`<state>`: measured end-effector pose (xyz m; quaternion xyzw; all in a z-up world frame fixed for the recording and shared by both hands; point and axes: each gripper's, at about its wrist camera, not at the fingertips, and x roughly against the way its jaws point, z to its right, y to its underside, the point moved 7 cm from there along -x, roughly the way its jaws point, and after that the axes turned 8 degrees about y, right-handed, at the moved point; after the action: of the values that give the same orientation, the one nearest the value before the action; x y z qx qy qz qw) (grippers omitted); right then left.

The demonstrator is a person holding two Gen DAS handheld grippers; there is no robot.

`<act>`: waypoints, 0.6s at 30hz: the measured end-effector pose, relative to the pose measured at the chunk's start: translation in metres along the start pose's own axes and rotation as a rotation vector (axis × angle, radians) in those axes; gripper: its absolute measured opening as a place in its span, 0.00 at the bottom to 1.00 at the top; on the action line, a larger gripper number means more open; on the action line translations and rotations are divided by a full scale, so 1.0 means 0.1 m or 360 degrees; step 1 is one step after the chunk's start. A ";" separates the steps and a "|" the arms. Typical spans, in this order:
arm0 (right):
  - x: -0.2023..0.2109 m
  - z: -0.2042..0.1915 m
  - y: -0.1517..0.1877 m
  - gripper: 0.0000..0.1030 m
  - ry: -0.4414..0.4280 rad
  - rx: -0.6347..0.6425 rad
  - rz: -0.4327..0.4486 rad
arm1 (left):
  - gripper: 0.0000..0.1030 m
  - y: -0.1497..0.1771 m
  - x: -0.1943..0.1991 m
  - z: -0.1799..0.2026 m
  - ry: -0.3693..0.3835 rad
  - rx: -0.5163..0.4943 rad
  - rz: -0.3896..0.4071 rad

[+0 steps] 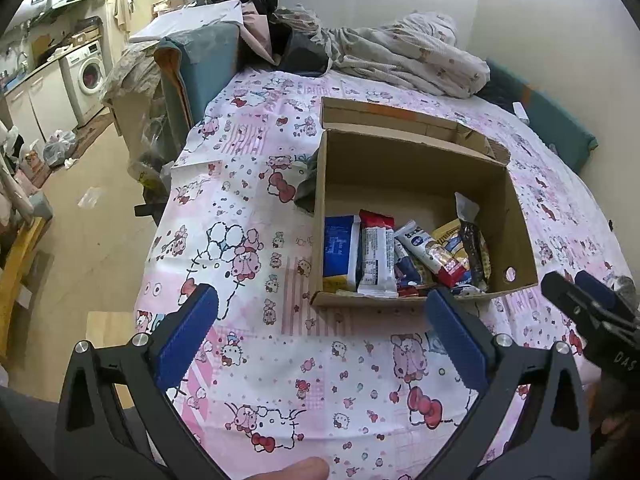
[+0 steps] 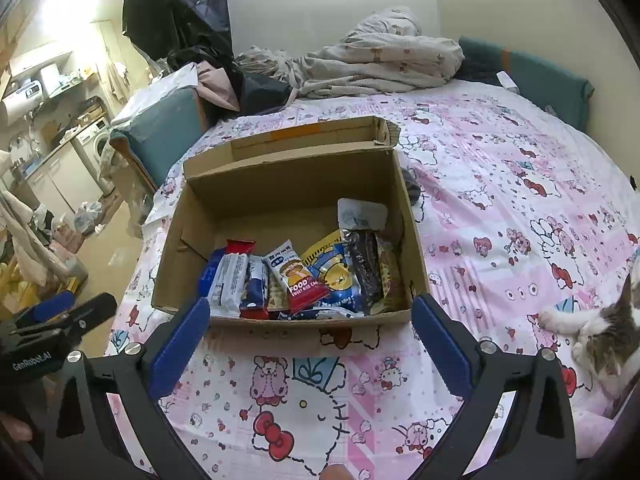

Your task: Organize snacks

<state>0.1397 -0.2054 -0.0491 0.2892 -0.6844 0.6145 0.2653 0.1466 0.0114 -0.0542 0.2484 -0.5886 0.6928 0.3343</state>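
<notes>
Nearest the lens in the left wrist view, the left claw (image 1: pixel 320 320) stands wide apart, its two blue pads holding nothing, poised over the pink cartoon bedsheet (image 1: pixel 248 240) just short of the cardboard box (image 1: pixel 404 168). The right claw (image 2: pixel 310 328) is spread just as wide and empty, its pads flanking the near wall of the same box (image 2: pixel 280 184) without touching it.

The box sits open on the bed, flaps up at its far side. The snacks lie inside against its near wall, roughly seven wrappers packed side by side. Going left to right from the box's left wall: a blue packet (image 1: pixel 340 252), a white-and-red bar (image 1: pixel 376 256), a small dark blue one (image 2: pixel 254 284), a red-ended rice cake pack (image 2: pixel 298 280), a yellow-and-blue pack (image 2: pixel 334 276), a dark foil bar (image 2: pixel 364 268), and a pale sachet (image 2: pixel 362 214) standing behind it. The far half of the box floor is bare.

Only the right wrist view shows one grey-and-white cat (image 2: pixel 600 336) lying on the sheet well right of the box. Each view catches the other claw at its edge: the right one (image 1: pixel 580 296) right of the box, the left one (image 2: pixel 64 312) left of it. Beyond the box lies one crumpled blanket (image 1: pixel 408 52).
</notes>
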 end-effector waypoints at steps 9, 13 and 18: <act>0.01 -0.02 0.01 1.00 0.0013 0.0019 0.0012 | 1.00 0.01 0.01 0.04 -0.0002 -0.0024 0.0005; 0.01 -0.03 0.01 1.00 0.0016 0.0026 0.0013 | 1.00 0.00 0.01 0.05 0.0001 -0.0022 0.0005; -0.01 0.00 0.01 1.00 0.0040 0.0030 0.0002 | 1.00 0.00 0.01 0.05 0.0001 -0.0024 0.0002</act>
<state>0.1399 -0.2050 -0.0509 0.2834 -0.6753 0.6248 0.2706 0.1457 0.0066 -0.0531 0.2452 -0.5938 0.6888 0.3359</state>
